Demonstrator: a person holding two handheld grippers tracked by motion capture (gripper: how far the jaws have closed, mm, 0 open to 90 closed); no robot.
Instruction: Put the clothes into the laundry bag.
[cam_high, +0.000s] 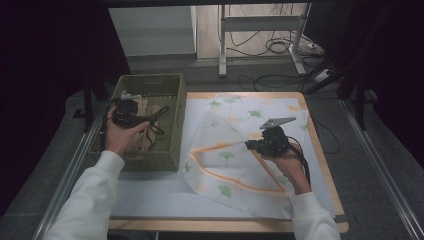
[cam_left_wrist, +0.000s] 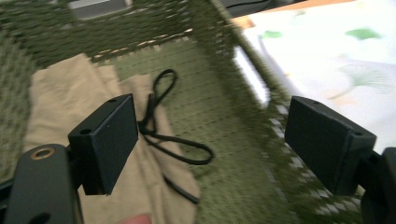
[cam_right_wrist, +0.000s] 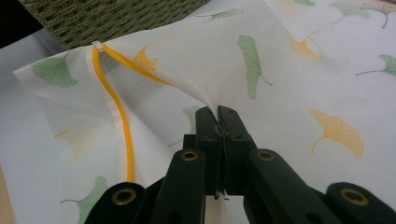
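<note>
A white mesh bag (cam_high: 235, 150) printed with green and yellow ginkgo leaves and edged in orange lies on the table's right half. My right gripper (cam_high: 248, 145) is shut on the bag's upper layer (cam_right_wrist: 205, 88), lifting it into a ridge above the orange-trimmed mouth (cam_right_wrist: 116, 107). My left gripper (cam_high: 150, 120) hangs open inside the green woven basket (cam_high: 172, 100); in the left gripper view its jaws stand wide apart over a beige cloth (cam_left_wrist: 60, 93) with a black cord (cam_left_wrist: 161, 135), with nothing between the fingers (cam_left_wrist: 109, 140).
The basket stands at the table's left back, its right wall (cam_left_wrist: 261, 107) close beside the bag. A white sheet (cam_high: 160, 195) covers the tabletop. Metal rails (cam_high: 380, 165) run along both sides, and cables (cam_high: 280, 47) lie on the floor behind.
</note>
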